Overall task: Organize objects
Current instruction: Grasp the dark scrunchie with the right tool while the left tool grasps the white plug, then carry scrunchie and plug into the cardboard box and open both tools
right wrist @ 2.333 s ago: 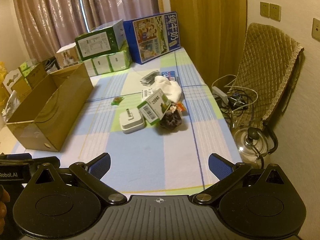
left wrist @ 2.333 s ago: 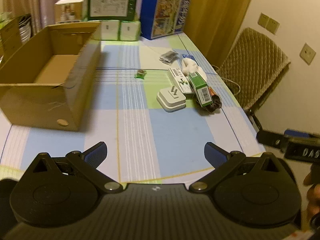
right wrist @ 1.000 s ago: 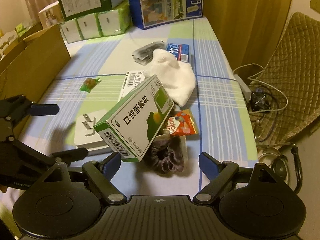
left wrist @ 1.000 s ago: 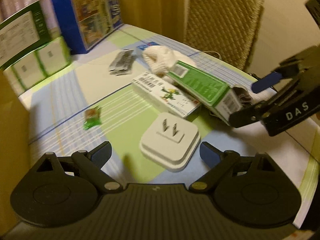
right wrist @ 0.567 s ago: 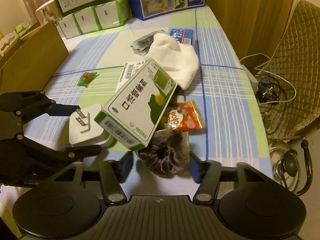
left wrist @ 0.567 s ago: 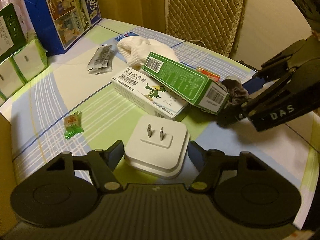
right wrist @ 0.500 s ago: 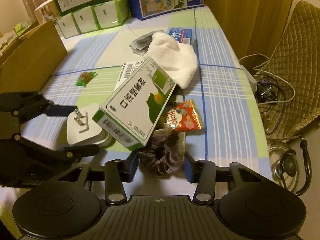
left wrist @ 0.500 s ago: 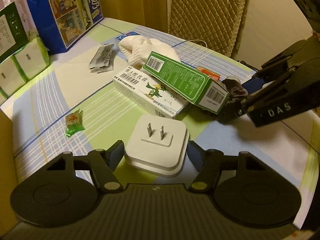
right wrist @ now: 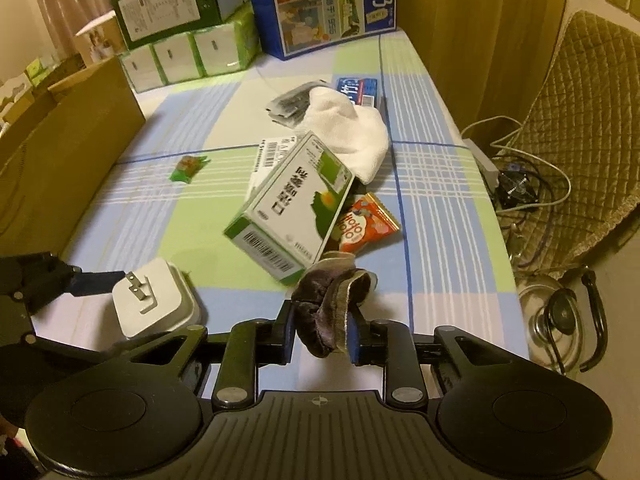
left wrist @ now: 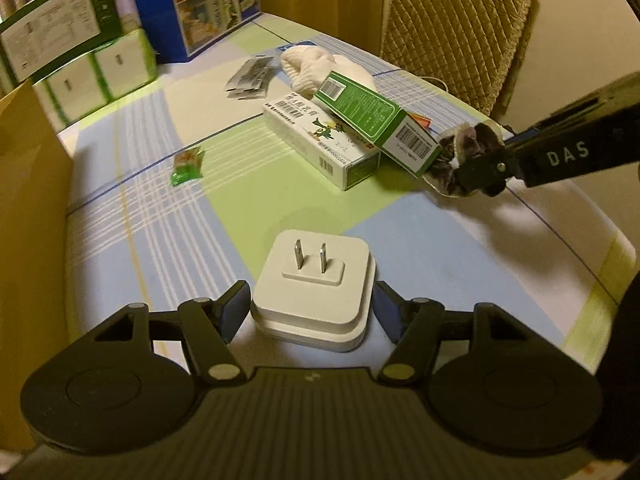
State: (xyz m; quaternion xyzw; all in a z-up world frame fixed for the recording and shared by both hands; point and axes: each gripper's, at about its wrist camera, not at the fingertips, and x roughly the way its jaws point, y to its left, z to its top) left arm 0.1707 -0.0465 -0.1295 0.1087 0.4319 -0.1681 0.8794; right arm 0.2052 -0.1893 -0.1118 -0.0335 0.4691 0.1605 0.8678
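Note:
My left gripper (left wrist: 310, 312) is shut on the white plug adapter (left wrist: 316, 288), prongs up, lifted off the checked tablecloth; the adapter (right wrist: 154, 300) also shows in the right wrist view. My right gripper (right wrist: 320, 336) is shut on a dark purple velvet scrunchie (right wrist: 330, 300), seen too from the left as the scrunchie (left wrist: 464, 160). A green medicine box (right wrist: 292, 208) leans on a white medicine box (left wrist: 316, 140). Behind them lie a white cloth (right wrist: 352, 128), an orange snack packet (right wrist: 366, 228) and a small green candy (right wrist: 186, 168).
An open cardboard box (right wrist: 60, 152) stands at the left. Green and white cartons (right wrist: 188, 12) and a blue milk carton (right wrist: 332, 0) line the back. A silver sachet (left wrist: 250, 76) and blue packet (right wrist: 358, 88) lie near the cloth. A quilted chair (right wrist: 580, 120), cables and a kettle (right wrist: 560, 320) are right.
Both grippers came in from open and shut, the left on the plug adapter, the right on the scrunchie. Both things have since been lifted and drawn back from the pile.

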